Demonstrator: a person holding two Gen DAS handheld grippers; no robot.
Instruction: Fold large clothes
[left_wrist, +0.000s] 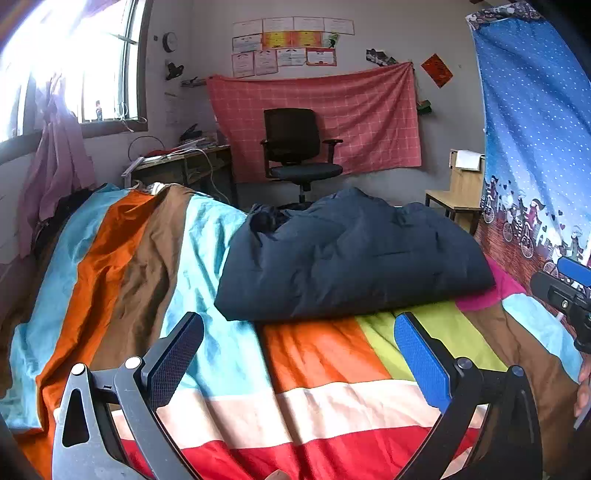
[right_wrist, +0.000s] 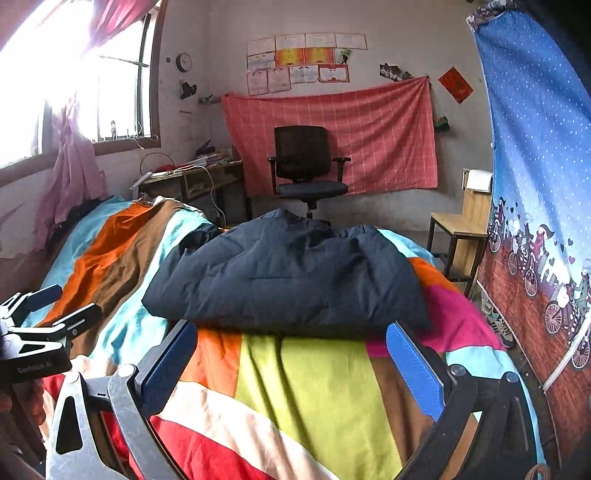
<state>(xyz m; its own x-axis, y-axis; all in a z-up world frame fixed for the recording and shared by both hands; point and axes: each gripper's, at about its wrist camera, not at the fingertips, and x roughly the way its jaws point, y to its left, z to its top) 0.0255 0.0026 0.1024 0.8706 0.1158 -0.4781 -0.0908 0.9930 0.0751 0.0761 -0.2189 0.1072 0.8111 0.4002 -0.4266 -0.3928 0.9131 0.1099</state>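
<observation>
Navy padded jacket (left_wrist: 351, 258) lies folded on the striped bedspread (left_wrist: 229, 354); office chair (left_wrist: 295, 147) at 12 o'clock; left hand-held gripper (left_wrist: 299, 354) and right hand-held gripper (right_wrist: 291, 354) both released, empty.

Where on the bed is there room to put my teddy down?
There is bare striped bedcover between the two open grippers and the near edge of the dark blue padded jacket. The long stripes left of the jacket, toward the window, are free too. The middle is crowded: the jacket fills it.
</observation>
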